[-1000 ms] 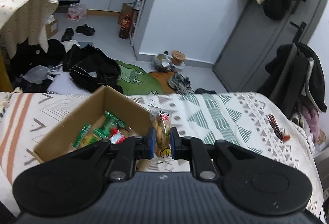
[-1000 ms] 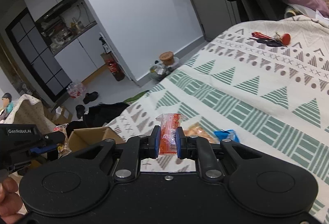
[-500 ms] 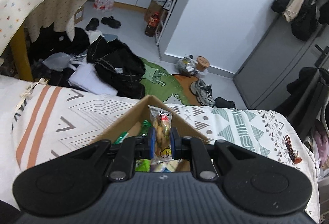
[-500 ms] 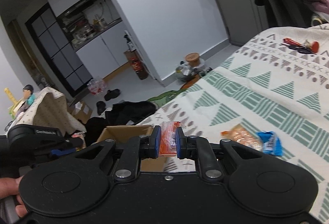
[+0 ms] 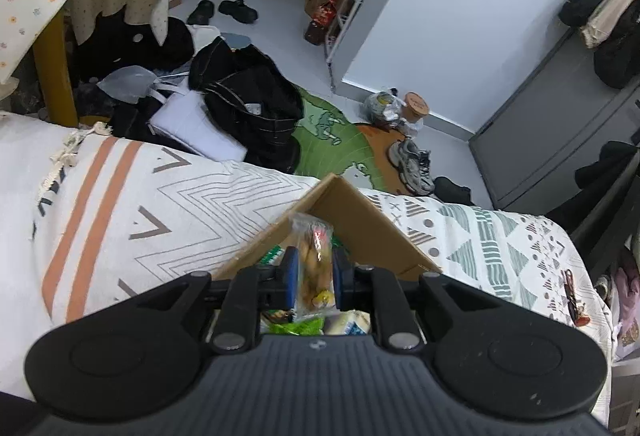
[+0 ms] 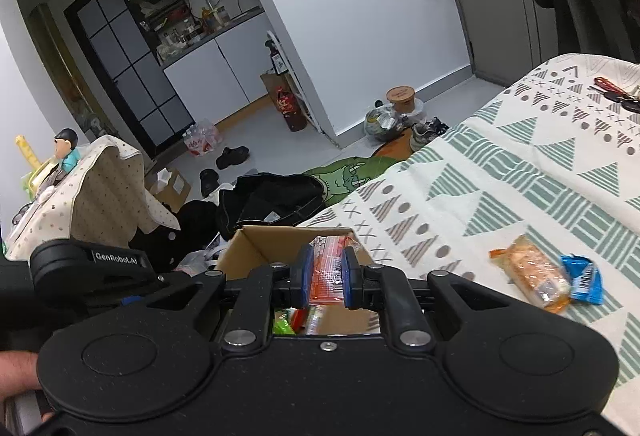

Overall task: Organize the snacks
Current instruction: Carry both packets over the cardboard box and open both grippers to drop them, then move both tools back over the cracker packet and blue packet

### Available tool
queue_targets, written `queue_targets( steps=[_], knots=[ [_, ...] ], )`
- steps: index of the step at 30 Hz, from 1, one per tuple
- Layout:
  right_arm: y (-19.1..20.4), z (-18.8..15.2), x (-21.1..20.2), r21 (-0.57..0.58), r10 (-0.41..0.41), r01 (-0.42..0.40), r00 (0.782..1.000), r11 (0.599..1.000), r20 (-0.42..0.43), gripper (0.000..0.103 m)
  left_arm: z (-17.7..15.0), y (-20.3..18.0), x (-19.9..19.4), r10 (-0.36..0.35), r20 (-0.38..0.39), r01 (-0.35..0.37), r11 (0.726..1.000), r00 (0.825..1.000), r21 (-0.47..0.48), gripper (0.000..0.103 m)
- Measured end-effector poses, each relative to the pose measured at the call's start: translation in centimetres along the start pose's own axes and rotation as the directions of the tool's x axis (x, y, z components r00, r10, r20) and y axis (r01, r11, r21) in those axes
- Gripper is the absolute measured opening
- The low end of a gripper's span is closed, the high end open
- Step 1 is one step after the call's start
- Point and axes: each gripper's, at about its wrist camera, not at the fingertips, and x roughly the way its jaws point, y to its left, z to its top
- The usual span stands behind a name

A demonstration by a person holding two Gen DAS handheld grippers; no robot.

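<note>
Left gripper (image 5: 313, 272) clamped on a clear bag of yellowish snacks (image 5: 314, 264), held over the open cardboard box (image 5: 360, 220). Right gripper (image 6: 327, 278) clamped on an orange-red packet (image 6: 326, 268), also above the box (image 6: 256, 244), which sits on the bed (image 6: 520, 176) and has green packs inside. Right of the box on the bed: an orange wrapped snack (image 6: 534, 276), then a blue wrapper (image 6: 586, 278) touching it.
</note>
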Motion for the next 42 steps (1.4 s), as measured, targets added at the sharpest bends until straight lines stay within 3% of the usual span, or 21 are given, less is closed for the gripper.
queue_targets(
  steps=[11,13,15,18,22,27,36,42],
  knots=[
    [4.0,1.6,2.5,0.029,0.008,-0.007,1.0,1.0,-0.029,0.015,1.4,1.9,-0.9,-0.046,-0.052,0.045,0.999,0.998,-0.021,0.02],
    [4.7,2.1,2.8,0.043,0.014,-0.013,1.0,0.999,-0.023,0.018,1.7,2.3,-1.1,-0.049,-0.055,0.048,0.999,0.997,-0.026,0.024],
    [5.0,2.4,2.8,0.058,0.011,-0.01,1.0,0.998,-0.021,0.02,2.1,2.6,-1.4,-0.046,-0.058,0.044,0.999,0.997,-0.031,0.036],
    [5.4,2.7,2.3,0.037,-0.006,0.007,1.0,0.999,-0.029,0.03,2.5,3.1,-1.7,-0.041,-0.056,0.039,0.999,0.998,-0.038,0.047],
    [5.3,2.6,1.0,0.02,-0.043,0.044,0.998,0.999,-0.039,0.043,2.7,3.5,-2.4,-0.049,-0.057,0.046,0.998,0.997,-0.044,0.054],
    [4.9,2.0,-1.2,0.006,-0.09,0.09,0.996,0.996,-0.027,0.054,2.4,3.1,-3.1,-0.047,-0.057,0.045,0.999,0.997,-0.03,0.075],
    [2.3,1.1,-5.3,0.026,-0.159,0.159,0.987,0.987,0.009,0.066,0.2,0.9,-4.7,-0.054,-0.052,0.057,0.997,0.997,0.06,0.092],
    [0.1,0.5,-7.7,0.033,-0.195,0.195,0.98,0.98,0.03,0.076,-1.3,-0.9,-5.5,-0.076,-0.057,0.082,0.989,0.996,0.121,0.096]
  ],
)
